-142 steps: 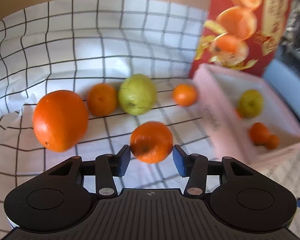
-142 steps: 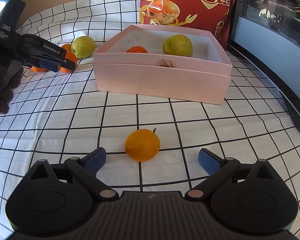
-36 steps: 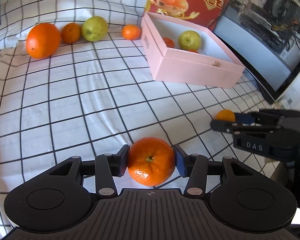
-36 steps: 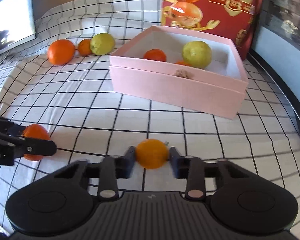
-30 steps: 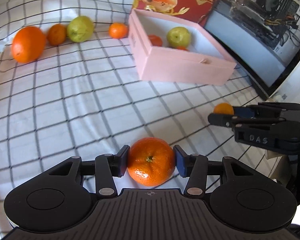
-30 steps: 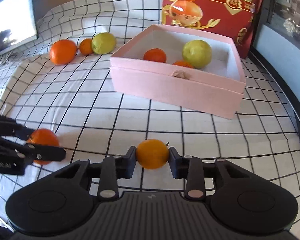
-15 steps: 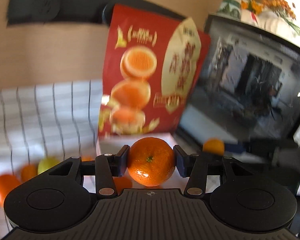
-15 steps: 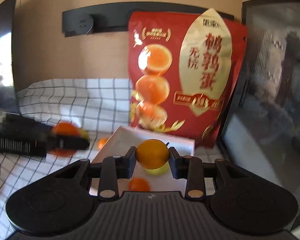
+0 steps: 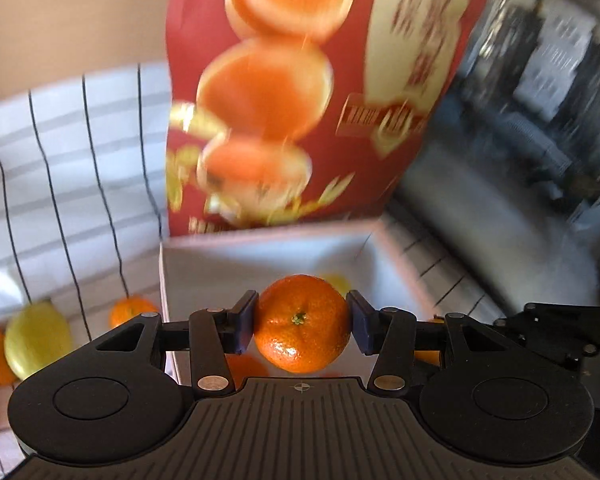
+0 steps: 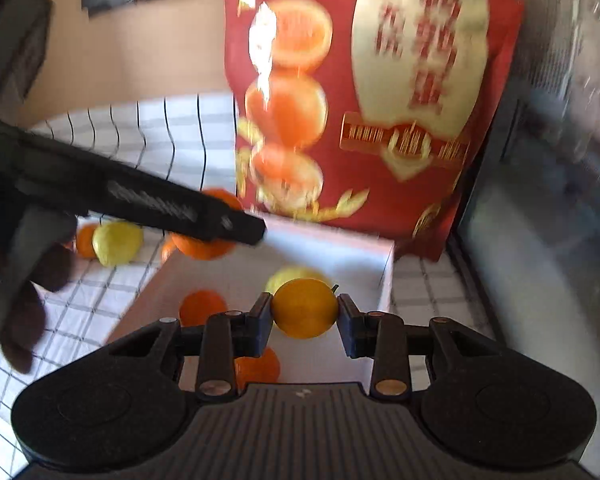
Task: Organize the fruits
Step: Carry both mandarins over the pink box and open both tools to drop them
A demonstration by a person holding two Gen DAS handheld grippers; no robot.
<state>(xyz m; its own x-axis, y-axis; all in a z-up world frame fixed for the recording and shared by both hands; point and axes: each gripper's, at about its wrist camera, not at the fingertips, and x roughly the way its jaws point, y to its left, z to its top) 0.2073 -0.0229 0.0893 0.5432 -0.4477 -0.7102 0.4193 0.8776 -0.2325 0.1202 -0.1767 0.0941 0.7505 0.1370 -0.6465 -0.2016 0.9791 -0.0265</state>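
My left gripper (image 9: 301,322) is shut on an orange mandarin (image 9: 301,326) and holds it above the open pink box (image 9: 260,252). My right gripper (image 10: 304,314) is shut on a yellow-orange mandarin (image 10: 304,308), also over the pink box (image 10: 332,252). In the right wrist view the left gripper (image 10: 236,224) reaches in from the left with its mandarin (image 10: 202,246) over the box's left wall. Inside the box lie a green-yellow fruit (image 10: 296,274) and two small oranges (image 10: 202,306).
A red snack bag (image 10: 364,100) stands right behind the box. A green fruit (image 9: 38,336) and oranges (image 9: 130,310) lie on the checked cloth (image 9: 80,168) left of the box. A dark screen (image 9: 540,140) stands to the right.
Both grippers have lifted their mandarins off the cloth and carried them forward over the pink box. The box and bag now fill the views, with motion blur.
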